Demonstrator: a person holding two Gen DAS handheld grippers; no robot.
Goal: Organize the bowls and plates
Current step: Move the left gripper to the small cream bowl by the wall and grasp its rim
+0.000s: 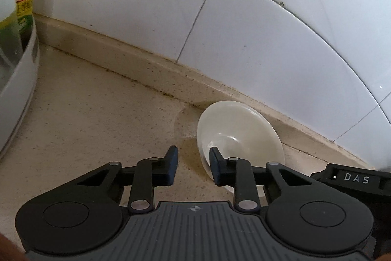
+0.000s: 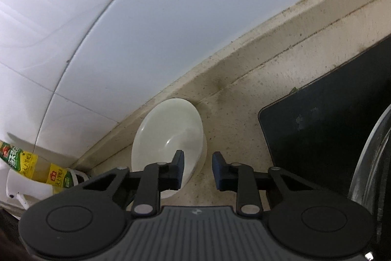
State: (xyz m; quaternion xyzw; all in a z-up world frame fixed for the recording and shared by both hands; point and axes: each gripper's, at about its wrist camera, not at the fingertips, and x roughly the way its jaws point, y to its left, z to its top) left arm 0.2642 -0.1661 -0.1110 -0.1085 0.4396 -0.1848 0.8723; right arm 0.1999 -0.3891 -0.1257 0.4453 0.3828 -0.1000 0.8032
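Bowl (image 1: 240, 138) sat on the counter (image 1: 97, 114) against the low ledge under the tiled wall (image 1: 146, 4), just ahead of both claws. It looked like glazed white ceramic or melamine: rigid, smooth, probably slippery on the pads, and chip-prone if ceramic, likely light to moderate weight. Best hold was judged to be the rim, one finger inside and one outside the wall, since the body was too wide to span. Left claw (image 1: 193, 166) was open and empty, low over the counter, pointed at the wall; its right finger (image 1: 216, 168) overlapped the bowl's near-left rim, contact unclear. Right claw (image 2: 198, 170) was likewise open and empty, rolled to one side, its left finger (image 2: 178, 169) over the bowl's near-right rim, right finger over bare counter. A dark flat panel (image 2: 317, 133) lay right of the right claw; a yellow-labelled bottle (image 2: 31, 163) in a white container was far left.
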